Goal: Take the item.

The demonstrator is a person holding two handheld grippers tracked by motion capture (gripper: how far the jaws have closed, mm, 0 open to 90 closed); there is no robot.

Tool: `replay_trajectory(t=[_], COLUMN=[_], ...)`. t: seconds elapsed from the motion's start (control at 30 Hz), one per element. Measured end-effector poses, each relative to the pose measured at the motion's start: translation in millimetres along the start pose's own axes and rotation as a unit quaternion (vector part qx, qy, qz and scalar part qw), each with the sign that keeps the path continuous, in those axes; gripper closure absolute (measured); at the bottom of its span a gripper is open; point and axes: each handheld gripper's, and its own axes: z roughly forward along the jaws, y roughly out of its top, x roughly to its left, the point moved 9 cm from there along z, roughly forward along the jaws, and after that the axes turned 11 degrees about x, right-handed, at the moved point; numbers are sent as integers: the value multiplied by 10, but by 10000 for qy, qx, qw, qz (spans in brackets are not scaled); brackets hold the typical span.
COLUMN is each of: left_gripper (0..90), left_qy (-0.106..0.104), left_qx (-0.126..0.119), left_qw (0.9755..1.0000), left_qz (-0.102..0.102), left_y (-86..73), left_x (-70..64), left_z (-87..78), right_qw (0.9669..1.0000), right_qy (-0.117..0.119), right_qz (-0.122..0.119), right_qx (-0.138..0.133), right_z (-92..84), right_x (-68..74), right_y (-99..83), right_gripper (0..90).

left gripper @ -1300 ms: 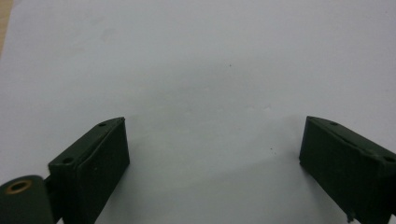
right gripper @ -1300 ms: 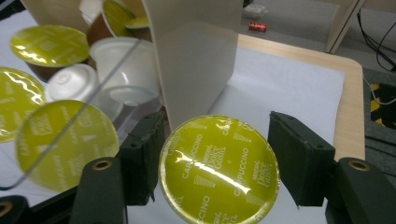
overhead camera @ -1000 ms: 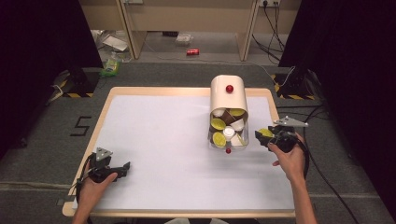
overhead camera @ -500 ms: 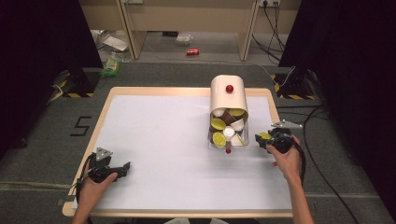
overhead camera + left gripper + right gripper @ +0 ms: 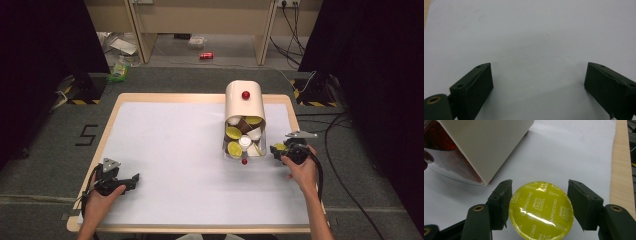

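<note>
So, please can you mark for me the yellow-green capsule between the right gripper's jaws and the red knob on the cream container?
yellow-green capsule [image 5: 541,210]: right gripper view, middle of its foil lid.
red knob [image 5: 245,94]: high view, its centre, on the cream container's top.

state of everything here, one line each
left gripper: open, nothing between the jaws, low over the white table sheet
right gripper: shut on yellow capsule, foil lid up
capsule dispenser: lying on its side, mouth open, capsules inside
</note>
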Motion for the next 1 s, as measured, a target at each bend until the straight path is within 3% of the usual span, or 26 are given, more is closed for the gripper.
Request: replay_trajectory(t=[0.8, 1.0], left_gripper=[75, 75], left_qy=[-8, -15], left_qx=[-1, -2], left_qw=[10000, 10000], left_qz=[-8, -10], left_y=[0, 0], left_x=[-1, -1], left_z=[0, 0], right_qw=[9998, 9998], right_qy=[22, 128], right_qz=[-50, 49], right_qx=[167, 140], right_z=[161, 121], right_x=[37, 50], right_y=[-46, -39], right_gripper=[380, 298])
